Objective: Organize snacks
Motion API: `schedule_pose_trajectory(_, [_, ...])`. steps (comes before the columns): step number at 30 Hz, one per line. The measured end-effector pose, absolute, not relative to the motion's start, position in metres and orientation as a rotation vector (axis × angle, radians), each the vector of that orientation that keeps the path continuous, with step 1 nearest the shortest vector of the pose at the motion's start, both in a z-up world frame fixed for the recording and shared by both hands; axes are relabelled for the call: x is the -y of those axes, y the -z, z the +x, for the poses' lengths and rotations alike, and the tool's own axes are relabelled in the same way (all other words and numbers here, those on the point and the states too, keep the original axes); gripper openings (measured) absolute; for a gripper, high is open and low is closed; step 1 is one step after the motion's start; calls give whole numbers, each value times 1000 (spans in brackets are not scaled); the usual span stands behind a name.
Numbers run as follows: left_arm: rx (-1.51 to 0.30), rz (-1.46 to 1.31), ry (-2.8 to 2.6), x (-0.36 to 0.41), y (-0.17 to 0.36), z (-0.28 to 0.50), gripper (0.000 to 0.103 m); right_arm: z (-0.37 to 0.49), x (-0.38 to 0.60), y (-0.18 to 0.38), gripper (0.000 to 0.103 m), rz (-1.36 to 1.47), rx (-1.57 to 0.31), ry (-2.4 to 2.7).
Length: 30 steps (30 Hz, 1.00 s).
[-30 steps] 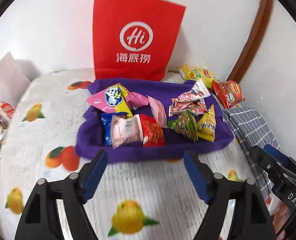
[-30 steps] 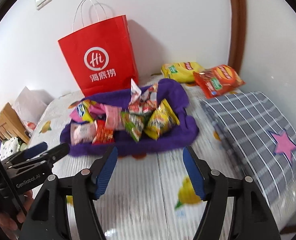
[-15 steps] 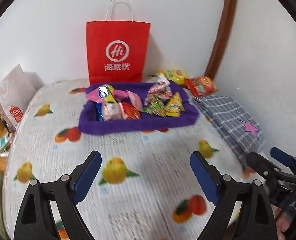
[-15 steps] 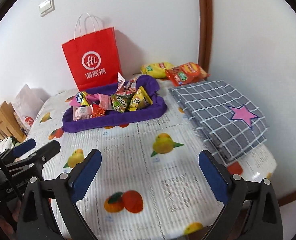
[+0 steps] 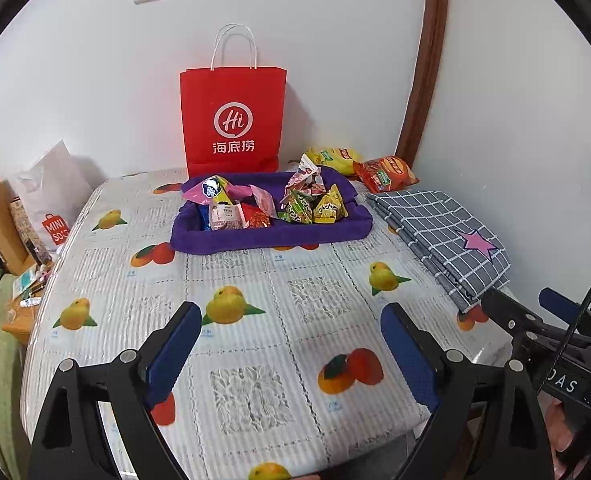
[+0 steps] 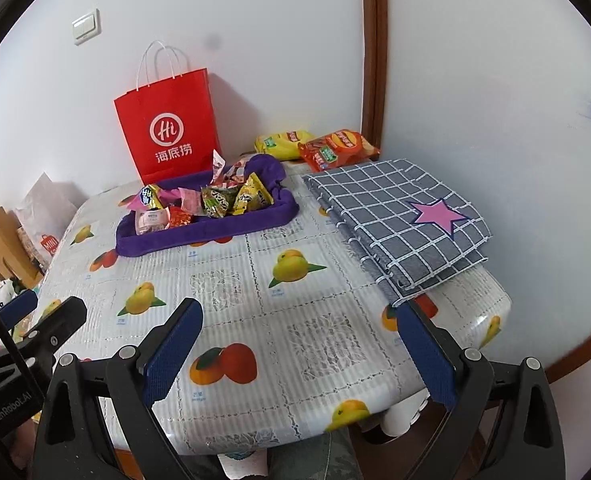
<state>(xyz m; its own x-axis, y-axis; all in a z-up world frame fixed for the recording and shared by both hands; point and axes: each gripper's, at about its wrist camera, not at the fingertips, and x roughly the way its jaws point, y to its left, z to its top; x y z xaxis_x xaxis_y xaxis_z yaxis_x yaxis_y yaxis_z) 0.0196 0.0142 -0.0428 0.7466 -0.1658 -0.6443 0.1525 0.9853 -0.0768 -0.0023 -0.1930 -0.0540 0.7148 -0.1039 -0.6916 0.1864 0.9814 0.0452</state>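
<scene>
A purple tray (image 5: 271, 236) (image 6: 215, 230) at the far side of the table holds several snack packets, among them pink (image 5: 211, 190), red (image 5: 255, 216) and yellow-green (image 5: 329, 208) ones. A yellow chip bag (image 5: 335, 158) (image 6: 283, 144) and an orange-red chip bag (image 5: 387, 170) (image 6: 335, 148) lie behind the tray by the wall. My left gripper (image 5: 289, 354) is open and empty over the near table. My right gripper (image 6: 295, 354) is open and empty, also near the front edge. Each gripper shows at the edge of the other's view.
A red paper bag (image 5: 233, 120) (image 6: 169, 128) stands against the wall behind the tray. A folded grey checked cloth with a pink star (image 5: 447, 236) (image 6: 399, 216) lies on the right. The fruit-print tablecloth (image 5: 255, 312) covers the table. Bags and boxes (image 5: 43, 204) stand off the left edge.
Both grippers have pulled back and up from the tray toward the table's front edge, so the whole table now shows. Both stayed open and empty.
</scene>
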Motion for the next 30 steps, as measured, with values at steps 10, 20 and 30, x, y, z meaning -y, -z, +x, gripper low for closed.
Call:
schedule_pose_trajectory(10, [-694, -18, 160, -16, 36, 2, 91, -18, 189, 44, 97, 113, -719, 145])
schedule_pose_trajectory(20, [-688, -32, 178, -16, 33, -6, 91, -24, 188, 43, 97, 116, -714, 145])
schedule_pose_trajectory(30, [-698, -32, 184, -16, 35, -8, 91, -26, 187, 45, 97, 114, -717, 144])
